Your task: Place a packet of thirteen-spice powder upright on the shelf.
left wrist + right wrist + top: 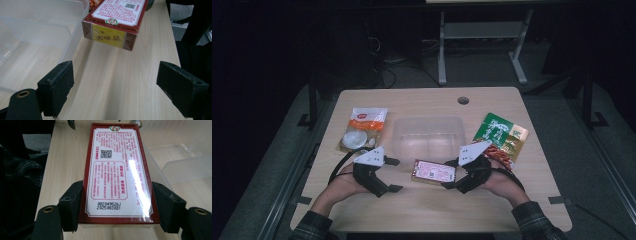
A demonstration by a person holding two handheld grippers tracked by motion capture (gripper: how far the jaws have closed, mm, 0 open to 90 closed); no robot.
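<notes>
Leftmost, white-orange pouch [363,128] at ten o'clock; left gripper [393,174] spread, empty. Clear tub [428,134] at twelve. Red box [433,171], printed "082049526J 20250830D1", pinched by right gripper [451,173]. Green packet [501,137] at two.

One red box [433,171], one clear tub [428,135], two snack bags [363,128].

Box [433,171] just before tub [428,134], between two packets.

Bare worktop [432,205] lay open at 6 o'clock; the clear tub [428,136] blocked 12, with packets at 10 [363,128] and 2 [501,136].
</notes>
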